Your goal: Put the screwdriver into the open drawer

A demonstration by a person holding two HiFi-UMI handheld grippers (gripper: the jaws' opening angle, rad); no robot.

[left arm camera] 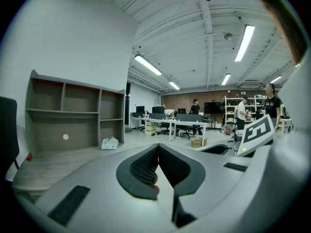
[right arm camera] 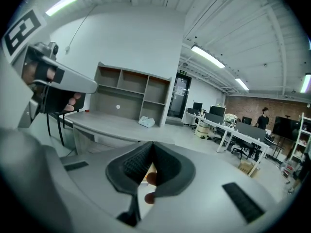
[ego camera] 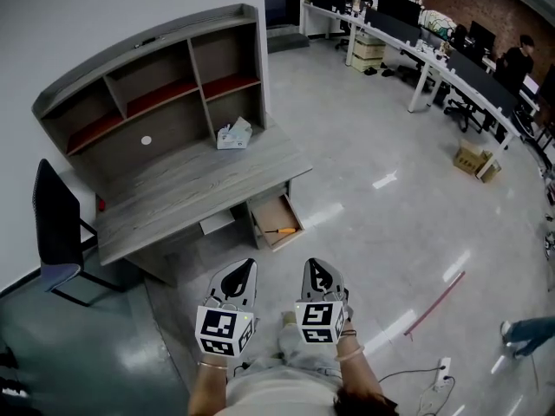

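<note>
An orange-handled screwdriver (ego camera: 280, 230) lies inside the open drawer (ego camera: 293, 210) under the right end of the grey desk (ego camera: 195, 189). Both grippers hang in front of the desk, short of the drawer and well apart from it. My left gripper (ego camera: 244, 270) has its jaws shut with nothing between them, as the left gripper view (left arm camera: 158, 147) also shows. My right gripper (ego camera: 315, 269) is shut and empty too, tips meeting in the right gripper view (right arm camera: 152, 145). The drawer and screwdriver do not show clearly in either gripper view.
A hutch with shelves (ego camera: 165, 76) stands on the desk, with a tissue pack (ego camera: 234, 134) beside it. A black chair (ego camera: 56, 224) sits at the desk's left end. Office desks with monitors (ego camera: 416, 33), a cardboard box (ego camera: 475, 159) and a red rod (ego camera: 434, 304) lie to the right.
</note>
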